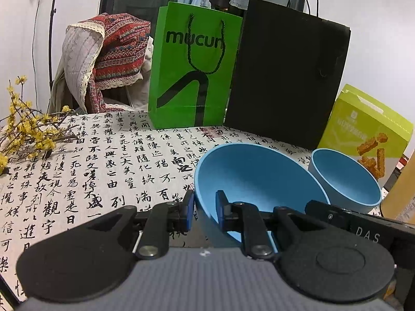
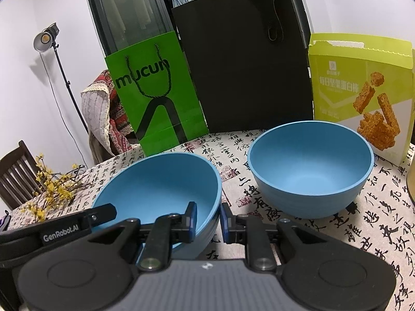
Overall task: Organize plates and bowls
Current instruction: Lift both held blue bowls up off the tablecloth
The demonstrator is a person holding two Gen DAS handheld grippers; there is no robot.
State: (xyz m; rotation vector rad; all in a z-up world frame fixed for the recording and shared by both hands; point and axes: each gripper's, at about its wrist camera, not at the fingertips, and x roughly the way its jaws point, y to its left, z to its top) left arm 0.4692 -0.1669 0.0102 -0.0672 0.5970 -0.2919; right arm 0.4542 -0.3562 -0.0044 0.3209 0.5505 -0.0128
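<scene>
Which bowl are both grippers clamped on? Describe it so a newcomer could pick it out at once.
Start at the tall black paper bag at the back of the calligraphy-print tablecloth. Two matte blue bowls sit before it. Ours is the tilted blue bowl nearer the green paper bag, its rim pinched by both grippers; the upright blue bowl stands free.

Two matte blue bowls, one tilted [image 2: 160, 181] and one upright [image 2: 311, 165], tablecloth [image 1: 103, 171] printed in black calligraphy on cream, bright green bag [image 1: 192, 70] lettered in black, plain black bag [image 1: 285, 72], lime-yellow snack box [image 2: 360, 90], yellow blossoms [image 1: 23, 127], red zigzag-patterned cloth [image 1: 122, 49].
</scene>
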